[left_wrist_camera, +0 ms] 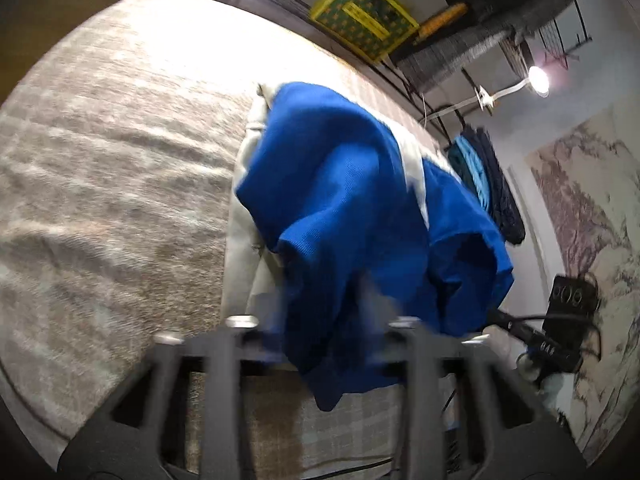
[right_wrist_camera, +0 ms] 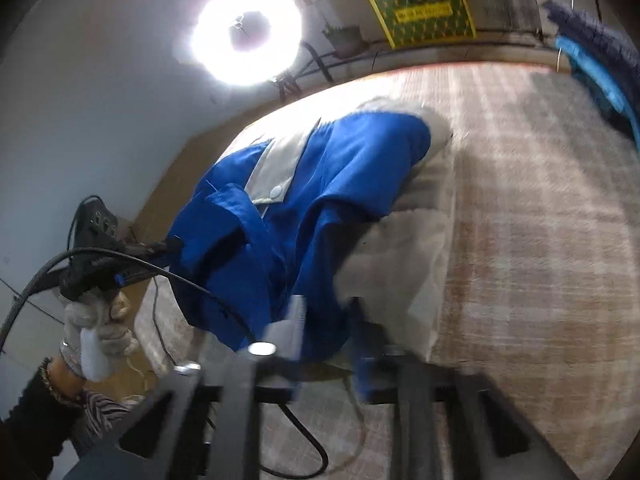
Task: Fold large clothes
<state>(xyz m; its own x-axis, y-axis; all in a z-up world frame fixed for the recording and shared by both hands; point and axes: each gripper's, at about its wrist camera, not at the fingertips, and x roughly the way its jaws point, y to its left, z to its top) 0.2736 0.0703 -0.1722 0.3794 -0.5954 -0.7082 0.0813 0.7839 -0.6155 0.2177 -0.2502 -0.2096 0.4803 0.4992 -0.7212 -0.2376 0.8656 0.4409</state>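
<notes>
A large blue garment (left_wrist_camera: 340, 200) with pale grey panels lies bunched on a beige plaid bed cover (left_wrist_camera: 100, 180). Its near edge is lifted off the bed. In the left wrist view my left gripper (left_wrist_camera: 324, 320) is blurred, with blue cloth hanging between its fingers. The right wrist view shows that same gripper (right_wrist_camera: 170, 246) in a gloved hand (right_wrist_camera: 100, 320), its tip pinching a corner of the garment (right_wrist_camera: 312, 184). My right gripper (right_wrist_camera: 328, 320) is blurred too and sits at the cloth's near hem. From the left wrist view its tip (left_wrist_camera: 496, 315) meets the garment's other corner.
A bright ring light (right_wrist_camera: 246, 36) glares beyond the bed. A yellow-green box (left_wrist_camera: 364, 20) stands against the far wall. Dark and turquoise clothes (left_wrist_camera: 488, 184) hang on a rack by the bed's side. Black cables (right_wrist_camera: 300, 432) trail below the grippers.
</notes>
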